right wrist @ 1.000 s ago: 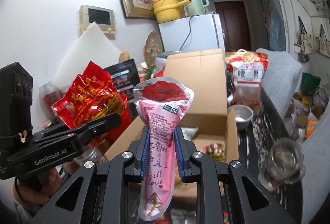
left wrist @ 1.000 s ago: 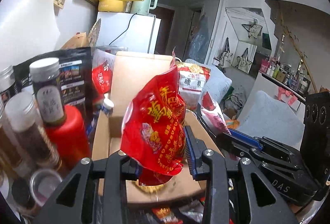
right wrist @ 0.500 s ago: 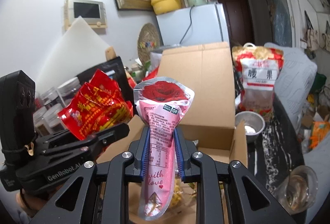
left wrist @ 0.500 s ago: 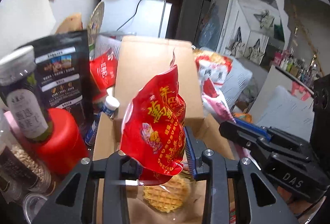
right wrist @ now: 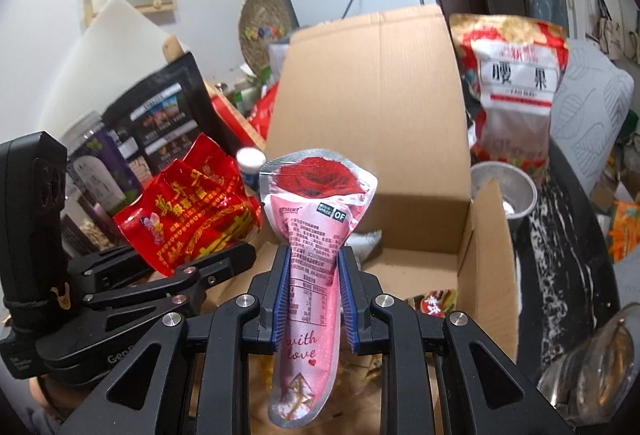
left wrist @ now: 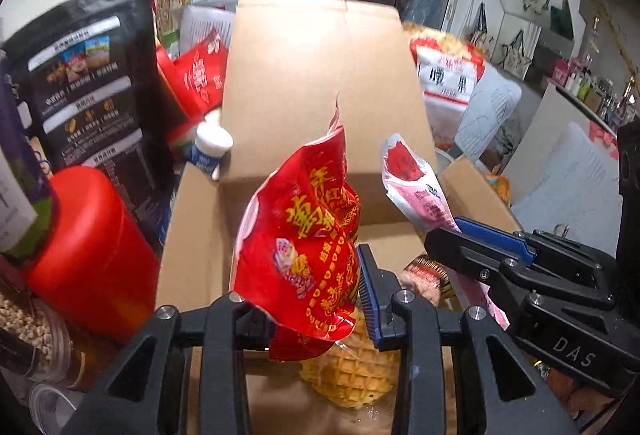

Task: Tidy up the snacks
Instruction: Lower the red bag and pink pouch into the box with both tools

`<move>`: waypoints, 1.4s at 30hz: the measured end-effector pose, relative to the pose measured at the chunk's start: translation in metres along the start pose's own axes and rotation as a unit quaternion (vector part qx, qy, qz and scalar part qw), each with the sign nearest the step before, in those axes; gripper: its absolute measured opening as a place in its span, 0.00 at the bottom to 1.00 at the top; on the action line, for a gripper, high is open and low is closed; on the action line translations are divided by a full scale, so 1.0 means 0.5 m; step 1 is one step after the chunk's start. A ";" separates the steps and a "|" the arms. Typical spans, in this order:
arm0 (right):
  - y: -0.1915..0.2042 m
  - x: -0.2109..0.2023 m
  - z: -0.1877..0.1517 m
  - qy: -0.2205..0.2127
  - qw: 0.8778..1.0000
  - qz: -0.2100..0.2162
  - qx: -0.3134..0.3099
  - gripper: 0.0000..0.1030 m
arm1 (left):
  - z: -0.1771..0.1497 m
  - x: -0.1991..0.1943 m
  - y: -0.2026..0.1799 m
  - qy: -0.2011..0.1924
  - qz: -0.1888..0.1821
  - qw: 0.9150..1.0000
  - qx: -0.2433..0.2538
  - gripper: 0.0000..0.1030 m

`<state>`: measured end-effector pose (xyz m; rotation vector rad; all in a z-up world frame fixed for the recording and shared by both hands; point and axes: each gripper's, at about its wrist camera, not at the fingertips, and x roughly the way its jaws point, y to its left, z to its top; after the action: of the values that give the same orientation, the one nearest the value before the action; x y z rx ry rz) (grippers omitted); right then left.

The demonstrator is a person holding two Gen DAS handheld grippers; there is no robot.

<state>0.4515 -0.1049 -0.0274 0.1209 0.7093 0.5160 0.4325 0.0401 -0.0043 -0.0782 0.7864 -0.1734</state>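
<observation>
Jaws of left gripper (left wrist: 316,309) clamp one red packet (left wrist: 304,251), right gripper (right wrist: 313,297) one pink pouch (right wrist: 316,255), over one cardboard box (right wrist: 372,107).

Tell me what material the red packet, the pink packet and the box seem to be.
Red packet: probably glossy plastic foil; it glints and crinkles. Pink packet: likely plastic film with silvery edges and faint sparkle. Box: matte brown corrugated cardboard, creased flap.

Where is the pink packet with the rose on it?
The pink rose packet is pinched upright in the right gripper, over the open cardboard box, just right of the red snack bag.
</observation>
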 end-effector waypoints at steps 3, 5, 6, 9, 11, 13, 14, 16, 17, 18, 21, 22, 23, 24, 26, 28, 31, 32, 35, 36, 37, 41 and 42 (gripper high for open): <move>-0.003 0.018 -0.006 0.013 1.000 -0.003 0.001 0.23 | -0.004 0.020 0.000 0.019 0.000 1.000 0.000 0.32; -0.006 0.029 -0.010 0.022 1.000 -0.005 0.003 0.23 | -0.008 0.031 -0.001 0.027 0.006 1.000 0.004 0.32; -0.007 0.035 -0.012 0.027 1.000 -0.007 0.003 0.23 | -0.010 0.036 -0.001 0.031 0.008 0.999 0.004 0.32; -0.011 0.051 -0.016 0.039 0.999 -0.016 0.004 0.24 | -0.011 0.049 0.000 0.043 0.011 0.999 0.004 0.32; -0.012 0.059 -0.020 0.050 0.999 -0.021 0.000 0.25 | -0.011 0.058 0.001 0.049 0.015 0.999 0.006 0.32; -0.014 0.069 -0.025 0.059 0.998 -0.024 0.000 0.26 | -0.014 0.066 0.001 0.060 0.023 0.998 0.008 0.32; -0.016 0.072 -0.027 0.063 0.998 -0.026 0.001 0.27 | -0.016 0.071 0.003 0.065 0.025 0.998 0.007 0.32; -0.016 0.080 -0.030 0.071 0.997 -0.030 0.000 0.28 | -0.018 0.080 0.005 0.075 0.028 0.997 0.004 0.32; -0.015 0.083 -0.032 0.074 0.997 -0.032 -0.002 0.29 | -0.020 0.084 0.005 0.080 0.033 0.996 0.004 0.32; -0.014 0.087 -0.033 0.077 0.996 -0.035 -0.003 0.30 | -0.021 0.088 0.004 0.084 0.040 0.996 0.006 0.32; -0.018 0.096 -0.038 0.086 0.995 -0.044 -0.003 0.34 | -0.024 0.097 0.003 0.095 0.050 0.994 0.007 0.32; -0.021 0.096 -0.040 0.088 0.995 -0.045 -0.002 0.34 | -0.025 0.101 0.002 0.099 0.050 0.994 0.007 0.32; -0.023 0.097 -0.040 0.089 0.995 -0.043 0.000 0.34 | -0.026 0.105 0.001 0.105 0.051 0.993 0.007 0.32; -0.025 0.097 -0.040 0.091 0.995 -0.043 0.002 0.34 | -0.027 0.110 0.000 0.112 0.054 0.992 0.008 0.32; -0.025 0.098 -0.040 0.093 0.995 -0.045 0.002 0.35 | -0.030 0.114 -0.005 0.115 0.060 0.992 0.014 0.32; -0.024 0.094 -0.040 0.092 0.995 -0.049 0.001 0.35 | -0.030 0.111 -0.013 0.111 0.065 0.991 0.021 0.33; -0.024 0.085 -0.038 0.089 0.995 -0.055 0.002 0.35 | -0.028 0.099 -0.022 0.105 0.077 0.991 0.031 0.34; -0.023 0.083 -0.037 0.087 0.995 -0.054 0.001 0.35 | -0.027 0.095 -0.024 0.102 0.081 0.991 0.033 0.36; -0.017 0.069 -0.034 0.079 0.995 -0.057 -0.003 0.35 | -0.027 0.079 -0.029 0.091 0.084 0.992 0.033 0.39; -0.016 0.064 -0.034 0.076 0.995 -0.058 -0.004 0.35 | -0.027 0.073 -0.031 0.089 0.081 0.992 0.033 0.39; -0.016 0.058 -0.033 0.072 0.996 -0.058 -0.003 0.35 | -0.027 0.069 -0.031 0.087 0.079 0.993 0.033 0.39; -0.014 0.037 -0.031 0.065 0.996 -0.058 -0.001 0.35 | -0.029 0.043 -0.037 0.075 0.071 0.994 0.033 0.39; -0.012 0.030 -0.030 0.063 0.996 -0.061 -0.001 0.35 | -0.029 0.035 -0.041 0.070 0.072 0.994 0.033 0.39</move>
<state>0.4540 -0.1036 -0.0494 0.0424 0.8344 0.4111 0.4319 0.0168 -0.0240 0.0545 0.9220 -0.0687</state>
